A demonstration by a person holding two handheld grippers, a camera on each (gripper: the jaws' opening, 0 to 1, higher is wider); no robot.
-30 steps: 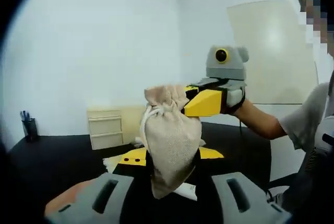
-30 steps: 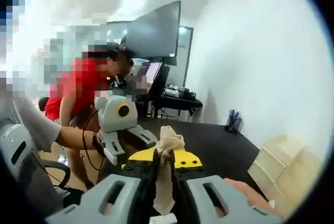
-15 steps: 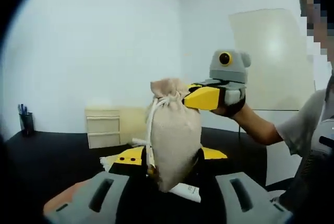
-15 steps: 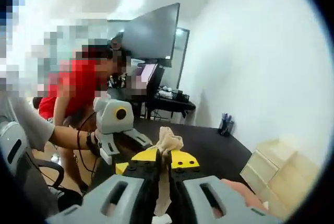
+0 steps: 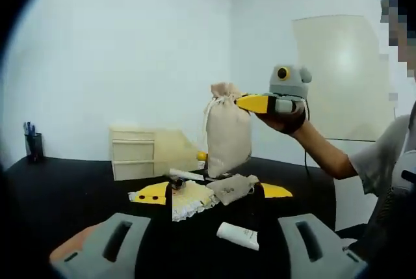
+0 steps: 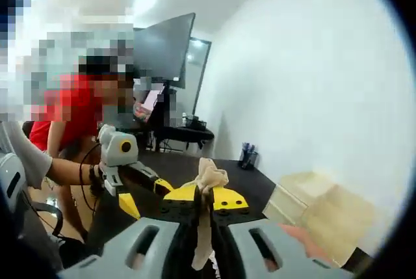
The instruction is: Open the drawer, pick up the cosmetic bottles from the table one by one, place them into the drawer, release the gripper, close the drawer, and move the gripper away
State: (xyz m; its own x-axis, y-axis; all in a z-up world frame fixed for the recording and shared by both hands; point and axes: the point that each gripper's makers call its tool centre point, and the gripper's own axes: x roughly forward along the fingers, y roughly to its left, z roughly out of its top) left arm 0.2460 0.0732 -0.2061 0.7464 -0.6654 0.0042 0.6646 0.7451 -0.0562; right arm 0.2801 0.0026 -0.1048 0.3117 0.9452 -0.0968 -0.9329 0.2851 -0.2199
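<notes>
— What was hard to make out from where you sat?

— In the right gripper view I saw the pouch [image 6: 207,191] edge-on: its gathered neck stuck up past the yellow tips and the body ran down between the jaws, the lower end cut off. I could not tell what was inside it. A person in red stood at the far left, partly behind the left gripper [image 6: 146,194].

— And your tongs?

— My right gripper [image 6: 205,202] was clenched on the pouch's neck — jaws nearly together, cloth pinched between. In the left gripper view that same right gripper [image 5: 246,101] held the pouch [image 5: 228,131] up off the black table [image 5: 58,191], on the right, its bottom hanging clear above the items there. My left gripper [image 5: 208,192] stood wide apart, holding nothing.

— Where were the cosmetics?

— A white tube [image 5: 238,235] lay on the near table between my left jaws, untouched. Farther off lay a small grey bag [image 5: 233,188], a frilled cloth [image 5: 191,196] and another slim tube [image 5: 186,175], its label unreadable. The wooden drawer unit [image 5: 133,154] sat at the far left against the wall, drawers closed, a pen cup [image 5: 34,147] left of it.
</notes>
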